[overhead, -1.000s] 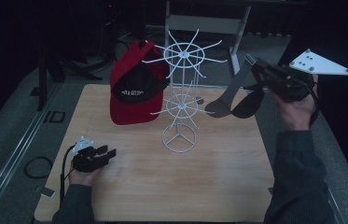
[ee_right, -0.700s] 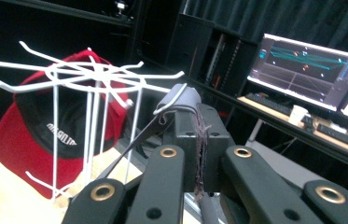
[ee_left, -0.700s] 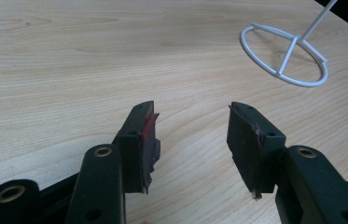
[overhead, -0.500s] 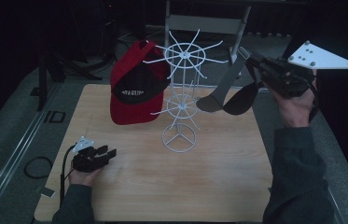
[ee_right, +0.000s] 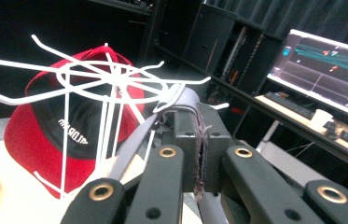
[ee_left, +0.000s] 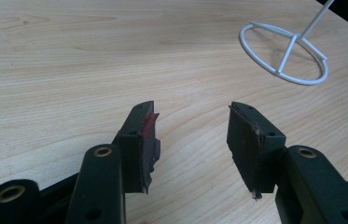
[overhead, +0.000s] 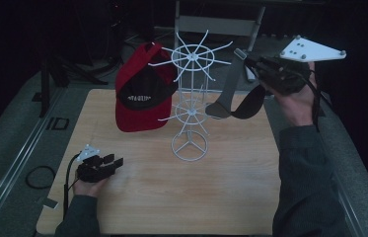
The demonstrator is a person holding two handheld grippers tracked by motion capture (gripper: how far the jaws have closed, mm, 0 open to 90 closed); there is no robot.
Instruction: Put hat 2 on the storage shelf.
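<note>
A white wire hook rack stands mid-table. On its left side hangs a red and black cap. My right gripper is raised beside the rack's upper right hooks, shut on the strap end of a grey cap that dangles below it. In the right gripper view the jaws pinch the grey strap right at a hook tip of the rack, with the red cap behind. My left gripper rests low on the table, open and holding nothing.
The wooden table has bare room in front of the rack's ring base. A cable loop lies off the table's left edge. A monitor and shelves stand in the dark background.
My right gripper has lifted the grey cap higher and brought it left, closer to the rack's top hooks. The left gripper has stayed put.
</note>
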